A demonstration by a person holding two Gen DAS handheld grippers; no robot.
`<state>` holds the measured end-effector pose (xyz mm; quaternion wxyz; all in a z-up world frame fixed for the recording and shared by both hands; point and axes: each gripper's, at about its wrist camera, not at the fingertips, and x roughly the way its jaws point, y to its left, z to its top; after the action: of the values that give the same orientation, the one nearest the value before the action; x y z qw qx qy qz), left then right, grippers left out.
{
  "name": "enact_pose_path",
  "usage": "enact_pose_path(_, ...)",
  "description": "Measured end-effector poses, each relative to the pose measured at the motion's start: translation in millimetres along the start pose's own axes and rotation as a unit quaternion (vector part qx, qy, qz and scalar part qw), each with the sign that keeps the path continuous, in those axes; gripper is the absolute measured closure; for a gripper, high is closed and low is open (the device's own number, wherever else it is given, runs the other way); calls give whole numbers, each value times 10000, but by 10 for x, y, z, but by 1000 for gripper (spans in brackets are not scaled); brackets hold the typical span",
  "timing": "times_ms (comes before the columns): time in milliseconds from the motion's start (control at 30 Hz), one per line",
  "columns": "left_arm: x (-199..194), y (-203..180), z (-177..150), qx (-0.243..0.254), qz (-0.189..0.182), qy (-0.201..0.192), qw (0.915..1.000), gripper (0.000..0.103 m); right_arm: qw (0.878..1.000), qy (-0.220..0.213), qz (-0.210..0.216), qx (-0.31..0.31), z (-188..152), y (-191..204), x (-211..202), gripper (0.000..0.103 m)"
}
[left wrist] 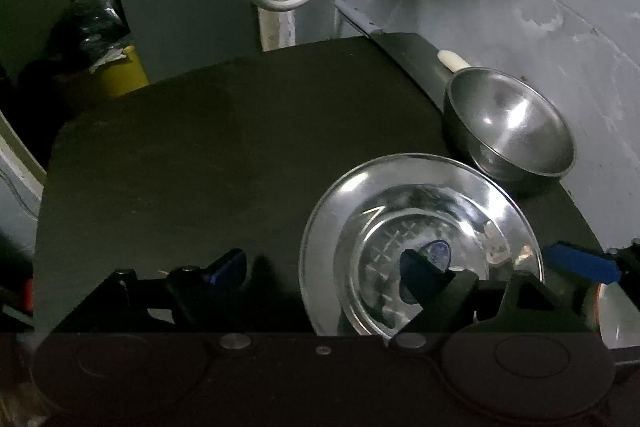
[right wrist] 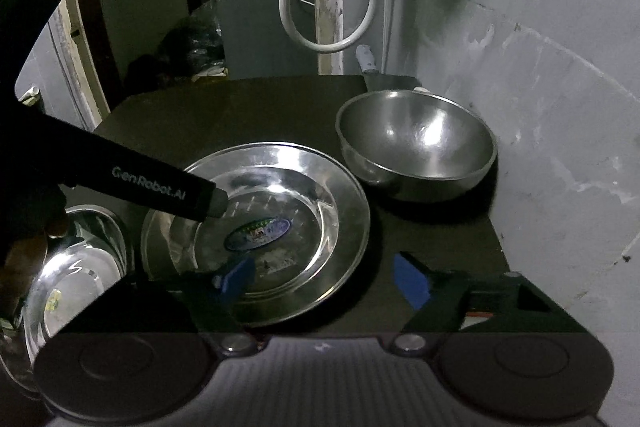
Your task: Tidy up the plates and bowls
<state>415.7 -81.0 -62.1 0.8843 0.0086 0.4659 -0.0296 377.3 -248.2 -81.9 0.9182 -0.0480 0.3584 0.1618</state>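
1. Left gripper [left wrist: 326, 269] hangs released over the dark table [left wrist: 180, 155], its right finger above the steel plate's [left wrist: 420, 227] centre, nothing gripped.
2. Right gripper [right wrist: 324, 277] is released too, straddling the plate's near right rim.
3. Steel bowl [right wrist: 416, 143] sits beyond the plate, near the wall [right wrist: 540, 87].
4. A second bowl [right wrist: 76, 267] lies left of the plate.

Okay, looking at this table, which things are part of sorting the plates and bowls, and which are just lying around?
Part of the job:
steel plate
deep steel bowl
shallow steel bowl

Just lying about:
white hose looped on the wall
white-handled tool behind the deep bowl
black bag beyond the table
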Motion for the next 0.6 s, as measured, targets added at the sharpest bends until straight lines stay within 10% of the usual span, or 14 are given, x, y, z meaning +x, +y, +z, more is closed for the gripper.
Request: enact_pose_path(600, 70, -20, -3, -164, -234, 260, 9993, 51, 9988, 119, 130, 465, 25, -70, 107, 57)
